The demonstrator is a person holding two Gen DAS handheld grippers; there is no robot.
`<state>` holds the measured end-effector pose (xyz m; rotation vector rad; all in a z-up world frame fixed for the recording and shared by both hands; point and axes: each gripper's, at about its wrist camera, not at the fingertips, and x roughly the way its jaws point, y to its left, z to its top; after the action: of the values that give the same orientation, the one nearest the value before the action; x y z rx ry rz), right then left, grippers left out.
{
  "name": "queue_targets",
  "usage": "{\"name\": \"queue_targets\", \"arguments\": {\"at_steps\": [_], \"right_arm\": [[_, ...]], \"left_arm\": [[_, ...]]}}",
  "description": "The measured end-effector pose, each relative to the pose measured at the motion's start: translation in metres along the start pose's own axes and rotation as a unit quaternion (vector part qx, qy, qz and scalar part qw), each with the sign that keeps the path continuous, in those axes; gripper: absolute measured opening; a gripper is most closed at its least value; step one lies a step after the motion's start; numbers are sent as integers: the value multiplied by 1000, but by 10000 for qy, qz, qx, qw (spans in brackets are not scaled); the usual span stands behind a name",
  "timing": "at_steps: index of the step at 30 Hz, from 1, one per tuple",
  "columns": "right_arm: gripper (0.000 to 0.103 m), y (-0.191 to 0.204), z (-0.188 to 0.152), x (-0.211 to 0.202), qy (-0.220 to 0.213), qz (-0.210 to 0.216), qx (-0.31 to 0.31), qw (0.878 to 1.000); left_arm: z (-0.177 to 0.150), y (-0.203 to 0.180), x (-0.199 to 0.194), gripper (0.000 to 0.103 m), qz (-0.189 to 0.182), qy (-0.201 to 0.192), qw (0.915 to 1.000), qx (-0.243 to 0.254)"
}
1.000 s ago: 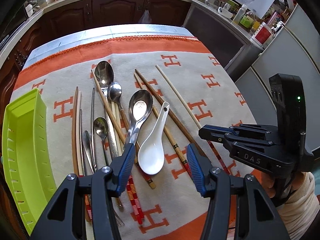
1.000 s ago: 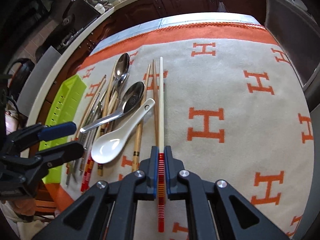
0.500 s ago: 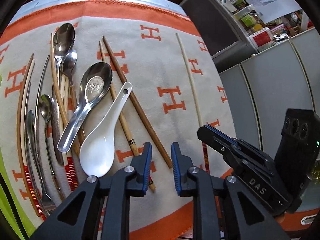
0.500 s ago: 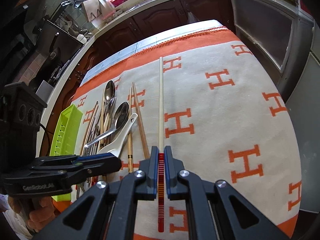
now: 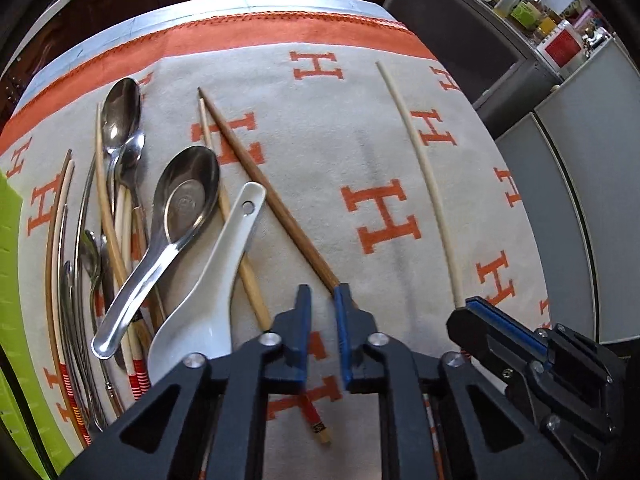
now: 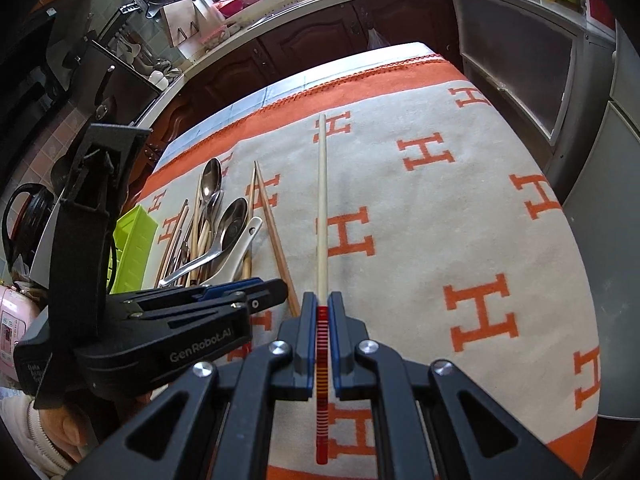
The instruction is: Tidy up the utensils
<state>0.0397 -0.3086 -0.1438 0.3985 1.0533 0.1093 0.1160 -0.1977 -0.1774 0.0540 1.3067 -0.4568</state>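
Note:
My right gripper (image 6: 322,312) is shut on a cream chopstick (image 6: 321,208) with a red striped end, held above the cloth; it also shows in the left wrist view (image 5: 424,168). My left gripper (image 5: 322,300) is nearly shut with a narrow gap, empty, just over the near end of a brown chopstick (image 5: 264,188). A white ceramic spoon (image 5: 208,304), a steel soup spoon (image 5: 176,224), smaller spoons (image 5: 120,120) and several chopsticks lie in a pile at the left.
A lime green slotted tray (image 6: 134,244) stands at the table's left edge, seen also in the left wrist view (image 5: 12,320). An orange-and-cream H-patterned cloth (image 6: 440,220) covers the table. Kitchen counters and cabinets surround it.
My left gripper closed from wide open to a narrow gap and moved right, from over the white spoon to the brown chopstick. My right gripper lifted the cream chopstick off the cloth.

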Motion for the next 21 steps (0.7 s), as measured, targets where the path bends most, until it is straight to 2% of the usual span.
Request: {"name": "queue_targets", "arguments": {"at_steps": [2,5,10,16,21], "right_arm": [[6,-1,-1,0,23,36,38,10000],[6,0,-2,-3,6,76,80,9999],[6,5,-2,-15,-80,187,97,9997],[6,24,-1,-32,-194,376,-34,9991],[6,39,2,-33,-210,232,-247,9992]], "left_arm": [[1,-5,-1,0,84,-48,9999,140],[-4,-7,-12,0,-147,-99,9993,318],[-17,-3,-59,0,-536,-445,9958,598],[-30,35,-116,0,-745,-878,9926,393],[-42,75,-142,0,-653,-1011,9927,19]]}}
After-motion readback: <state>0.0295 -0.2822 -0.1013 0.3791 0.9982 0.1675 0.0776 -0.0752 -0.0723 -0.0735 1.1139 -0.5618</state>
